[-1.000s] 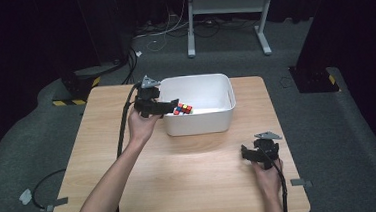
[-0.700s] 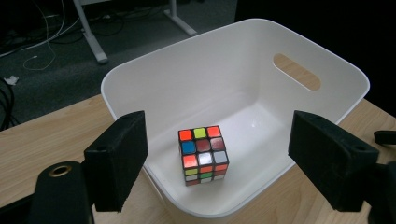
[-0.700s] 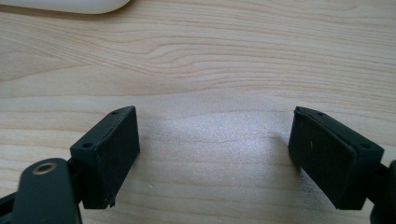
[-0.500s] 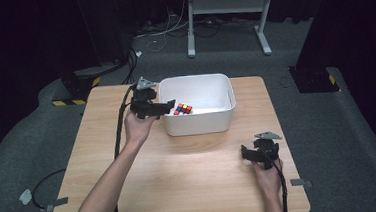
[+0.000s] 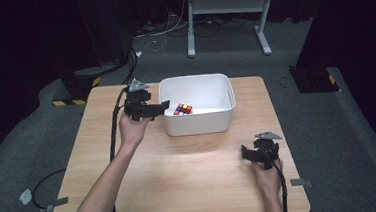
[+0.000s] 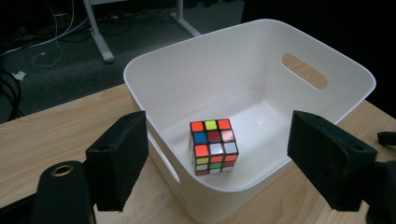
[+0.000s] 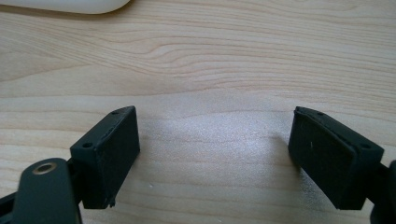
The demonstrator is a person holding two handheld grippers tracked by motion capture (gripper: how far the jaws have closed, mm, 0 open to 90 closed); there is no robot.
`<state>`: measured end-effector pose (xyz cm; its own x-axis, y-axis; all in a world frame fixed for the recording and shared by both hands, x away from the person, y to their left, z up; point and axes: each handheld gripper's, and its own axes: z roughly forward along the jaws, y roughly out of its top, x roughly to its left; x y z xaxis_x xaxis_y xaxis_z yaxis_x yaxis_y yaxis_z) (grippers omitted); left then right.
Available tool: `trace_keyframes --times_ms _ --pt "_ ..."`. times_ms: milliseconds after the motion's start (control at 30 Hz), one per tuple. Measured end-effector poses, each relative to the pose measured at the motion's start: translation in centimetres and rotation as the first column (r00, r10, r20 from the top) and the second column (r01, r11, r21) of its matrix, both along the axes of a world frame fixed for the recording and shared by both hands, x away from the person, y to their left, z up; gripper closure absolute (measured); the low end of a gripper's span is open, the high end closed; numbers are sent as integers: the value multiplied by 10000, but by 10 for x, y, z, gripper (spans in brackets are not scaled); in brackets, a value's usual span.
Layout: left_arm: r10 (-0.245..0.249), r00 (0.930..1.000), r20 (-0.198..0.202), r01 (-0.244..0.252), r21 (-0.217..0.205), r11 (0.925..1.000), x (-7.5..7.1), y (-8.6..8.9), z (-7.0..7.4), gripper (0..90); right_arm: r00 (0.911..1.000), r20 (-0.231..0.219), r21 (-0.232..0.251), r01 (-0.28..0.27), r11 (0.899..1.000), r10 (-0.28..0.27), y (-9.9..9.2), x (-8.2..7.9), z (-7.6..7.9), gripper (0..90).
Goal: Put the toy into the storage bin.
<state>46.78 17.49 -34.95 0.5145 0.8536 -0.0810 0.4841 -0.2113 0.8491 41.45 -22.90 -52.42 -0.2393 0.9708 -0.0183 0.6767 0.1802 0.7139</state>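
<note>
A scrambled colour cube [image 5: 182, 109] lies on the floor of a white plastic bin [image 5: 196, 79] at the far middle of the wooden table [image 5: 190, 171]. My left gripper [image 5: 160, 108] hovers at the bin's left wall, jaws pointing into it. In the left gripper view the cube [image 6: 213, 145] rests inside the bin [image 6: 247, 28], beyond the pads; the left gripper [image 6: 224, 161] is open and holds nothing. My right gripper [image 5: 259, 153] rests near the table's right front. Over bare wood in the right gripper view, the right gripper [image 7: 215, 154] stands open, with nothing between its pads.
The bin has a handle slot [image 6: 303, 70] in its far wall, and its corner [image 7: 70, 4] shows in the right gripper view. Behind the table a metal stand [image 5: 224, 5] and loose cables [image 5: 166, 32] sit on the grey floor. A cable [image 5: 114, 141] trails from the left gripper.
My left gripper has drawn back a little to the left, away from the bin's rim. The cube and the right gripper have stayed where they were.
</note>
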Motion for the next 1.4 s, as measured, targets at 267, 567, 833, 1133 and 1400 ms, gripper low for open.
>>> trace_keyframes --times_ms 267,567,833,1133,1400 --pt "51 10000 13 -50 -205 9998 -3 6 3 210 10000 1 -4 -3 10000 3 0 0 0 162" --pt "141 9999 80 -140 -124 9998 -7 10 5 210 10000 0 -3 1 10000 -1 0 0 0 163" --pt "278 9996 48 -277 -205 9994 -10 19 3 212 10000 0 -4 -1 10000 1 0 0 0 163" --pt "367 9993 103 -364 -321 9988 -16 25 4 212 10000 1 -6 -2 10000 2 0 0 0 163" --pt "464 9989 47 -462 -453 9979 -23 32 2 211 10000 0 -4 -1 10000 1 0 0 0 163"
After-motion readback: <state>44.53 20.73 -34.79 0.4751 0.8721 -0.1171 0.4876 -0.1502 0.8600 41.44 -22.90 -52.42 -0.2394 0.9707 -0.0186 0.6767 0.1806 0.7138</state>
